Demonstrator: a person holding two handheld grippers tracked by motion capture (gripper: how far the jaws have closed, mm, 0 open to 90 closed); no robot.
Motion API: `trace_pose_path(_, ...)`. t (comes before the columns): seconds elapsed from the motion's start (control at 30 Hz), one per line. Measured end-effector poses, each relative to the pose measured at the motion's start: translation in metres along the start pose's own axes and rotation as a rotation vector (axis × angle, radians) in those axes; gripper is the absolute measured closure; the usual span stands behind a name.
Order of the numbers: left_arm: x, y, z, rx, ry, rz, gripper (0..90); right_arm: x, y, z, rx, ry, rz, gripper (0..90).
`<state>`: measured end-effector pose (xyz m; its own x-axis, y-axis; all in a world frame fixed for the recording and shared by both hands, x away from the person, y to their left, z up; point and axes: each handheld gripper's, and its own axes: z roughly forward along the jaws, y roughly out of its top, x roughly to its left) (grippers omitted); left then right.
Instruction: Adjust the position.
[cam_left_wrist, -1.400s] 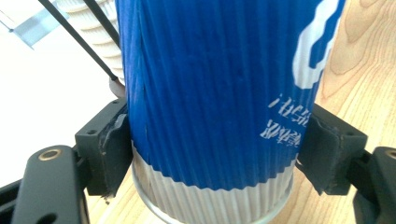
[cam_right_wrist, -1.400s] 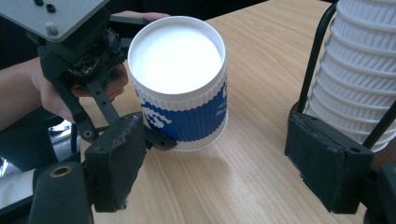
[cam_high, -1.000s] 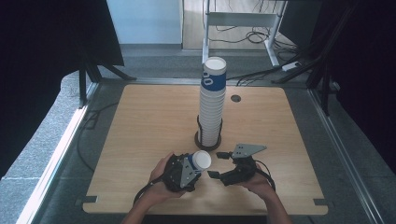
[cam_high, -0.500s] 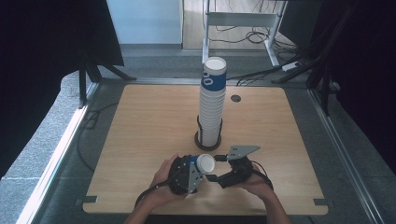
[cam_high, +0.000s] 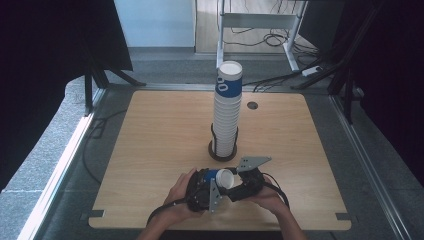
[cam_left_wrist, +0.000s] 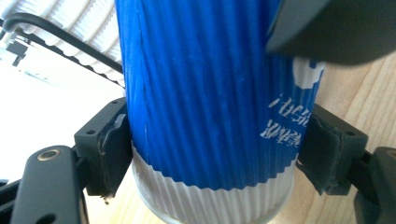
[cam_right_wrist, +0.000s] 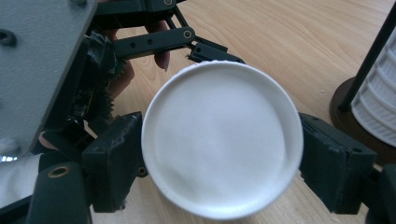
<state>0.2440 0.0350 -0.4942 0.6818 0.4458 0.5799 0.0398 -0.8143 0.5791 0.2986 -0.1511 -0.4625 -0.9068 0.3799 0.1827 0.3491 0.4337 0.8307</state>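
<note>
A blue ribbed paper cup (cam_high: 223, 177) with a white band lies on its side near the table's front edge, between two hands. My left gripper (cam_high: 216, 176) is shut on it; in the left gripper view its pads press both sides of the cup (cam_left_wrist: 210, 93). My right gripper (cam_high: 232, 181) comes from the right. In the right gripper view its pads sit against the rim of the cup's white round end (cam_right_wrist: 222, 140), so it looks shut on it too. A dark jaw of the right gripper lies on the cup at the top right of the left gripper view.
A tall stack of cups (cam_high: 227, 115) stands in a black wire holder (cam_high: 222, 152) mid-table, just beyond the hands. The wooden table (cam_high: 160, 130) has a small round hole (cam_high: 252, 105) at the back. Cables and desk legs lie on the floor behind.
The right gripper has edged left and closed the gap to the cup's white end. The left gripper has kept its hold on the cup in about the same place.
</note>
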Motion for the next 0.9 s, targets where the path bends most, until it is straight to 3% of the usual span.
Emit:
trace_pose_path(0.33,0.0,0.001,0.0,0.0,-0.004,-0.018,18.0,-0.002,-0.002,0.003,-0.012,0.001,0.005,25.6)
trace_pose_path(0.43,0.001,0.001,0.001,0.002,0.014,-0.035,15.2,-0.003,-0.002,0.003,-0.023,0.001,0.011,26.1)
trace_pose_path(0.53,0.004,0.001,0.001,-0.002,0.017,-0.078,10.1,-0.006,-0.003,0.0,-0.038,0.002,0.025,26.2)
trace_pose_path(0.63,0.009,-0.001,-0.001,-0.018,-0.006,-0.129,5.9,-0.009,-0.004,-0.005,-0.069,-0.001,0.032,26.2)
trace_pose_path(0.9,0.018,-0.005,-0.007,-0.096,-0.106,-0.24,2.7,-0.014,-0.005,-0.019,-0.168,0.019,0.074,26.4)
